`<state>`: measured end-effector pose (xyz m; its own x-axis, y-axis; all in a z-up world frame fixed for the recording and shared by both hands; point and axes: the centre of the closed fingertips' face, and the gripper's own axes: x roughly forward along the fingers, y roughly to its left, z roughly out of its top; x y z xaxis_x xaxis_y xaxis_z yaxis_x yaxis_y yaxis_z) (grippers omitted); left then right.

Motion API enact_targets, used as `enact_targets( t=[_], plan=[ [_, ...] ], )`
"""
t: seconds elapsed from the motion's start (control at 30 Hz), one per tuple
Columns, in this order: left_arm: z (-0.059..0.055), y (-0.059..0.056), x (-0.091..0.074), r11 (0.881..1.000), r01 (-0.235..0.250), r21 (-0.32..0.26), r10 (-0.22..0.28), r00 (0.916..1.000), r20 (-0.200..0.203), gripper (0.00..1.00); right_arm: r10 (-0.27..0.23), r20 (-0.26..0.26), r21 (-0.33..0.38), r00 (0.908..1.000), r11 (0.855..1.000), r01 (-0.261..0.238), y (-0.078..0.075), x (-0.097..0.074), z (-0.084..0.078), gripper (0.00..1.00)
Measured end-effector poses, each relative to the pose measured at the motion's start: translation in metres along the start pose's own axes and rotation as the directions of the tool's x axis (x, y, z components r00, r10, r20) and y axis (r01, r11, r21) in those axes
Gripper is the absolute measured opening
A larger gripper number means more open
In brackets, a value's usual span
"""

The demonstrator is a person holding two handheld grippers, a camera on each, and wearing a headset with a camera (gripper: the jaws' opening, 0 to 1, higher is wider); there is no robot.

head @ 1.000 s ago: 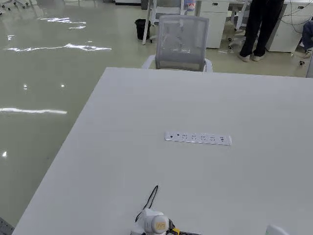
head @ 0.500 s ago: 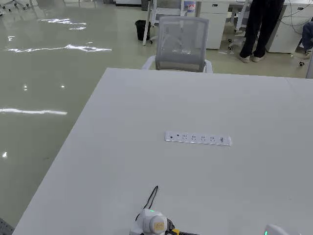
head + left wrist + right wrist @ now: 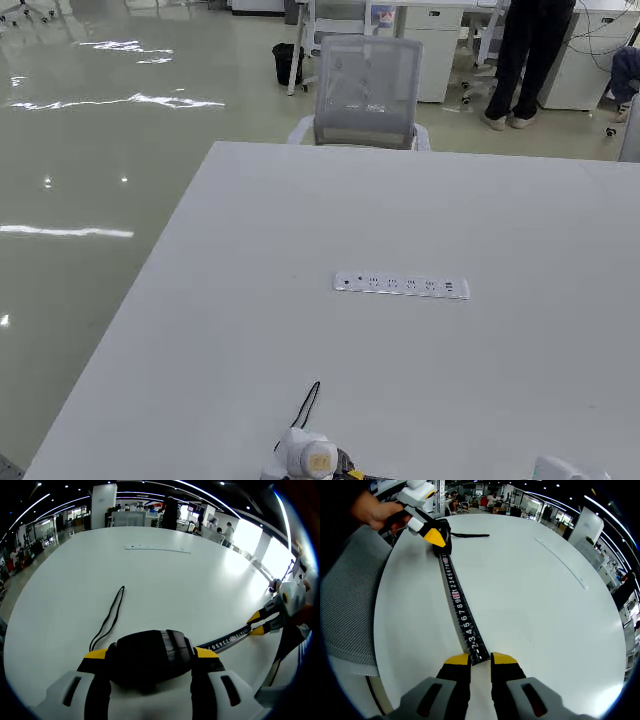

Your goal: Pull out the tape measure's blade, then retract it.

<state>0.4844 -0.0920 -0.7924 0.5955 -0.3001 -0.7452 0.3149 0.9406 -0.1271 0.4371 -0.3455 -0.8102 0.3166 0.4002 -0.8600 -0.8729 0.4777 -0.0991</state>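
No shift since earlier: left gripper (image 3: 151,655) clamps black tape measure case (image 3: 150,642); right gripper (image 3: 479,661) pinches tip of black numbered blade (image 3: 457,600) stretching ahead.

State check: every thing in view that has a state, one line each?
left gripper: shut on tape measure case
right gripper: shut on blade tip
blade: pulled out, stretched between the grippers
strap: slack on table
power strip: nothing plugged in
chair: empty

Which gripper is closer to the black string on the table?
Left. The left gripper, holding the tape measure body, sits right by the string; the right gripper pinches the blade at its far end, well away.
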Motion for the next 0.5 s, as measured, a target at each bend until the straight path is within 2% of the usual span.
enact_targets(
  t=[0.5],
  plan=[
    [-0.0002, -0.0004, 0.0007, 1.0, 0.007, 0.006, -0.007, 1.0, -0.003, 0.61, 0.014, -0.003, -0.013, 0.9999, 1.0, -0.014, 0.0018, 0.0033, 0.0042, 0.14]
  ],
)
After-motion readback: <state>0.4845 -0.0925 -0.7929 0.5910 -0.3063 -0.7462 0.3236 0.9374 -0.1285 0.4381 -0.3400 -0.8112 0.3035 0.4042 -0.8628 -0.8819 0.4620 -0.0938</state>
